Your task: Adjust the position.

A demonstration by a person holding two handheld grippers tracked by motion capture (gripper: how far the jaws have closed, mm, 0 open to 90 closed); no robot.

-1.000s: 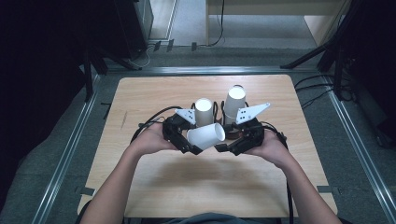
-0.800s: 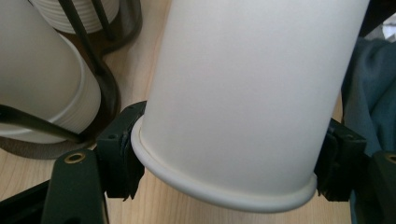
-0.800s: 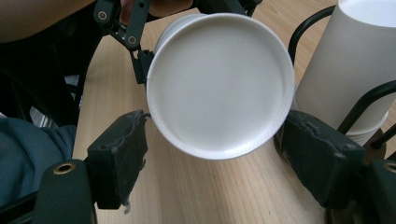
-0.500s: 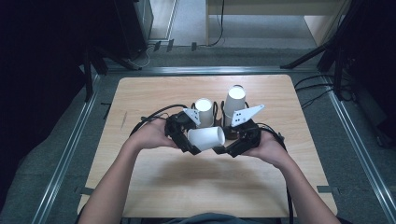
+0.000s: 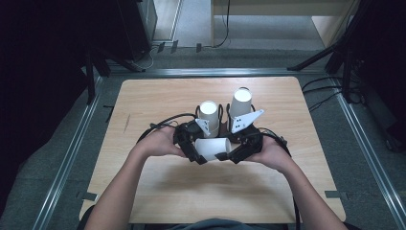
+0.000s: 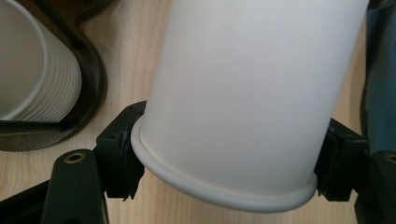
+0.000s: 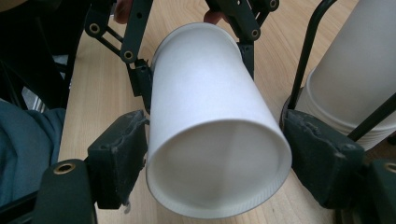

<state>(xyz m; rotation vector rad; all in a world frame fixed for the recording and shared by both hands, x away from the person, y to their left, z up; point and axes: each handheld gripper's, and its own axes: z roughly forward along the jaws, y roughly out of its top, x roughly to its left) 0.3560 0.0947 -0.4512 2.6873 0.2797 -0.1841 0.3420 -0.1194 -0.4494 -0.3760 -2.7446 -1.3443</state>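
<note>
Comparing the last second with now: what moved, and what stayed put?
Very little changed. The left hand-held gripper edged slightly inward toward the right hand-held gripper. The lying white cup remains clamped between both. The two cup stacks in their black holders stayed put on the table.

High view: overhead, facing 12 o'clock across the light wooden table [image 5: 158, 100]. Both gripper views: close-range, sharing one white paper cup [image 6: 243, 98].
</note>
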